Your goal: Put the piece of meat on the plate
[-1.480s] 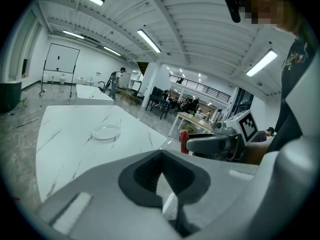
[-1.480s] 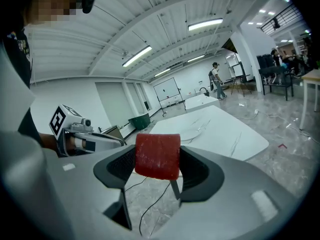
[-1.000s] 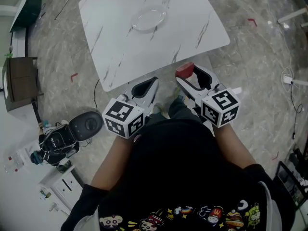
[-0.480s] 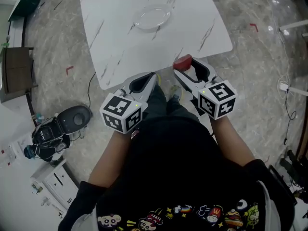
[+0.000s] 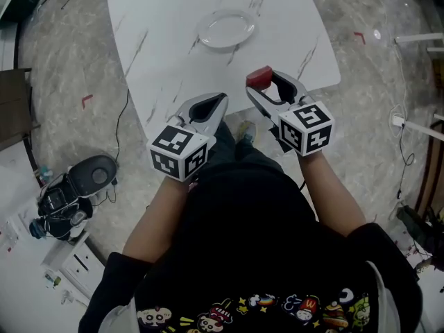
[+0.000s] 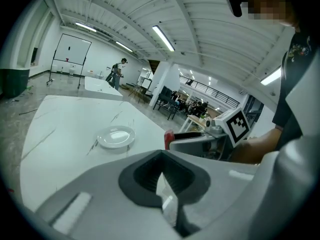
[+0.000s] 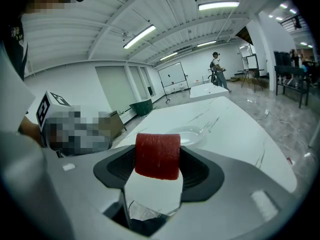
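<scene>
Count: one piece of meat [image 7: 157,155], one plate [image 5: 225,30], two grippers.
Right gripper [image 5: 262,82]: jaws clamp the piece of meat above the bench's [image 5: 166,54] near edge.
Left gripper [image 5: 218,100]: jaws together, empty.
Head view only: plate mid-bench.

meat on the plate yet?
No, the right gripper holds the meat between its jaws, and the plate is bare.

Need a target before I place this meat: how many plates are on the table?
1. The plate sits on the white table's far half, ahead of the right gripper holding the meat. None seems hidden.
</scene>
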`<action>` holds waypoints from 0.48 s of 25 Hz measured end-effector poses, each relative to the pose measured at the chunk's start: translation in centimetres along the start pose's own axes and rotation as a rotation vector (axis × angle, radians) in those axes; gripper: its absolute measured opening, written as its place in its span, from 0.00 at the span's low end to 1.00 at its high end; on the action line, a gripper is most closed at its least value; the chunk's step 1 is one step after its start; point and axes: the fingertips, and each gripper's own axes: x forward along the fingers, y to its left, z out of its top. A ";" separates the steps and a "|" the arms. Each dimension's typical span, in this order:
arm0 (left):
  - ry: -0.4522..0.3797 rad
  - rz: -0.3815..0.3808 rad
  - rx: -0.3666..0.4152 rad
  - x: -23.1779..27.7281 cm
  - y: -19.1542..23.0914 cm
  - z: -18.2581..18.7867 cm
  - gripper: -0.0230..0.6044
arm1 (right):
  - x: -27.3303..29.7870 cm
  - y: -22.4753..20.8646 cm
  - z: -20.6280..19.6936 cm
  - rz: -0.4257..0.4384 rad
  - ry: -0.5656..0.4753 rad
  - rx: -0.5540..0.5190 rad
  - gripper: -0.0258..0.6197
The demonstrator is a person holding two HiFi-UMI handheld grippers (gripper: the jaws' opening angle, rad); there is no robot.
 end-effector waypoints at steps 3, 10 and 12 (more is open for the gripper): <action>0.002 -0.006 -0.008 0.3 1.9 0.2 0.04 | 2.8 -1.1 0.2 -0.018 0.021 -0.003 0.50; 0.011 -0.011 -0.067 0.1 5.2 -0.2 0.04 | 8.3 -3.4 0.5 -0.051 0.098 -0.008 0.50; 0.012 -0.008 -0.082 0.0 6.2 -0.1 0.04 | 9.6 -4.0 0.8 -0.059 0.112 -0.004 0.50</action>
